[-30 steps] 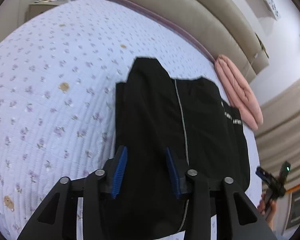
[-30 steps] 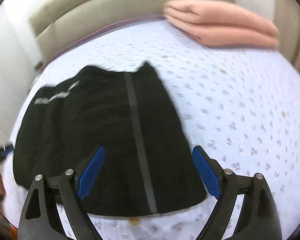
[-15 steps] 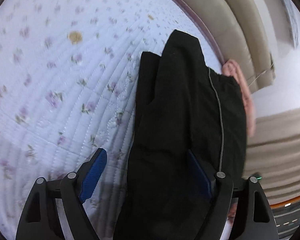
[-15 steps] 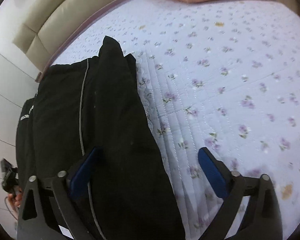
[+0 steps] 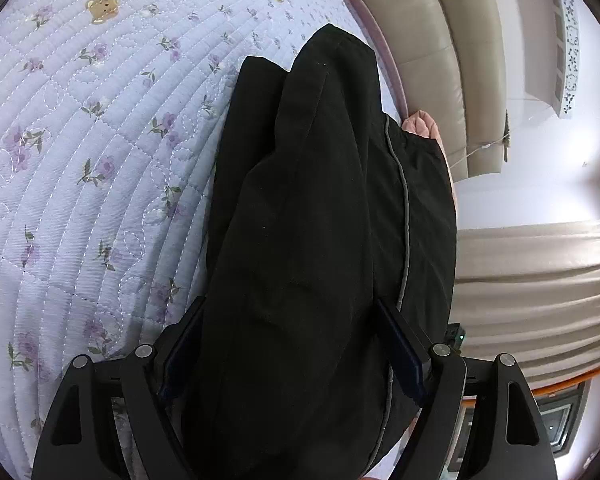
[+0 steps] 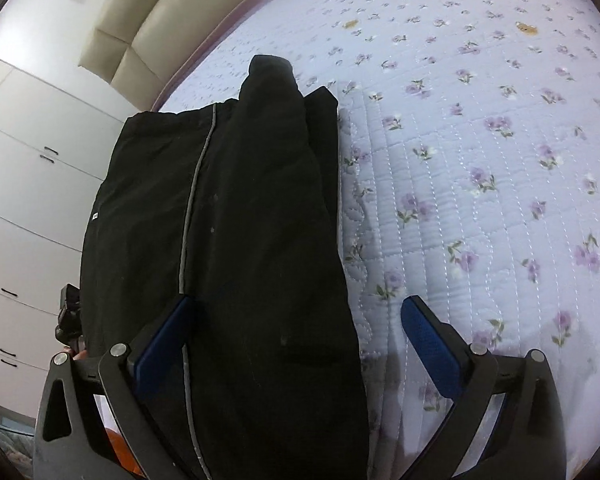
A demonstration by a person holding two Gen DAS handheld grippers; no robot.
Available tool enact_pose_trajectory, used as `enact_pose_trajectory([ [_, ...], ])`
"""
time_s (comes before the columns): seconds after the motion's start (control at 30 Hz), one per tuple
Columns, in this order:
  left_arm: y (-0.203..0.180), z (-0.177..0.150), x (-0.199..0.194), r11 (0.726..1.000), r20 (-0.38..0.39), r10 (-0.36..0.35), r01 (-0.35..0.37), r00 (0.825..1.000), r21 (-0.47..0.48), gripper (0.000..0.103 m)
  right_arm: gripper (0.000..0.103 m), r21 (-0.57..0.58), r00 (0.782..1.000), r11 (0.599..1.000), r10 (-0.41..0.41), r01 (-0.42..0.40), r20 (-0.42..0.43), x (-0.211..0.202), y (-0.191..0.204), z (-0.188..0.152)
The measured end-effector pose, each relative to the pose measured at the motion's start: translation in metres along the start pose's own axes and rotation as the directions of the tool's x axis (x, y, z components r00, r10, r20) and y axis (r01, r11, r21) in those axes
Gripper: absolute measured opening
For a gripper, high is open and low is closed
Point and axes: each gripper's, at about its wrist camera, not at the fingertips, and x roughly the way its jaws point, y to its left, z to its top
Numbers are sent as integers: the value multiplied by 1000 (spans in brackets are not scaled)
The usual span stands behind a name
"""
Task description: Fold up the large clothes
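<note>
A black garment (image 5: 320,200) with a thin grey piping line lies folded lengthwise on the lilac flowered quilt (image 5: 100,160). My left gripper (image 5: 290,332) is low at its near end, open wide, with the bulging cloth between the jaws; the pads do not squeeze it. In the right wrist view the garment (image 6: 252,200) runs away from me. My right gripper (image 6: 296,320) is open wide too. Its left finger sits over the cloth near the piping and its right finger over bare quilt (image 6: 480,160), so the garment's right edge lies between them.
A padded beige headboard (image 5: 440,40) runs along the far side of the bed. A folded pink blanket (image 5: 422,122) peeks out behind the garment. White wardrobe doors (image 6: 28,160) stand on the left of the right wrist view, where the other gripper (image 6: 68,316) shows small.
Both grippers have sunk toward the near end of the garment and tipped downward. The left jaws have widened from about half open to wide; the right jaws widened a little.
</note>
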Motion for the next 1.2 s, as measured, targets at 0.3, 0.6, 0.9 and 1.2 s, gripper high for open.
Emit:
enact_pose_trajectory([
  [0.3, 6, 6, -2, 1000, 3, -19, 19, 1000, -6, 83, 103, -24, 999, 999, -24, 25, 42, -29, 10, -7],
  [0.6, 11, 7, -1, 997, 5, -66, 66, 998, -27, 82, 103, -76, 988, 986, 143, -147, -56, 15, 16, 8],
  [0.9, -14, 1, -3, 998, 105, 20, -27, 994, 57, 45, 63, -115, 994, 987, 111, -108, 15, 13, 39, 11],
  [1.2, -139, -44, -54, 887, 257, -49, -76, 965, 456, 30, 33, -217, 989, 975, 80, -51, 125, -48, 110, -24],
])
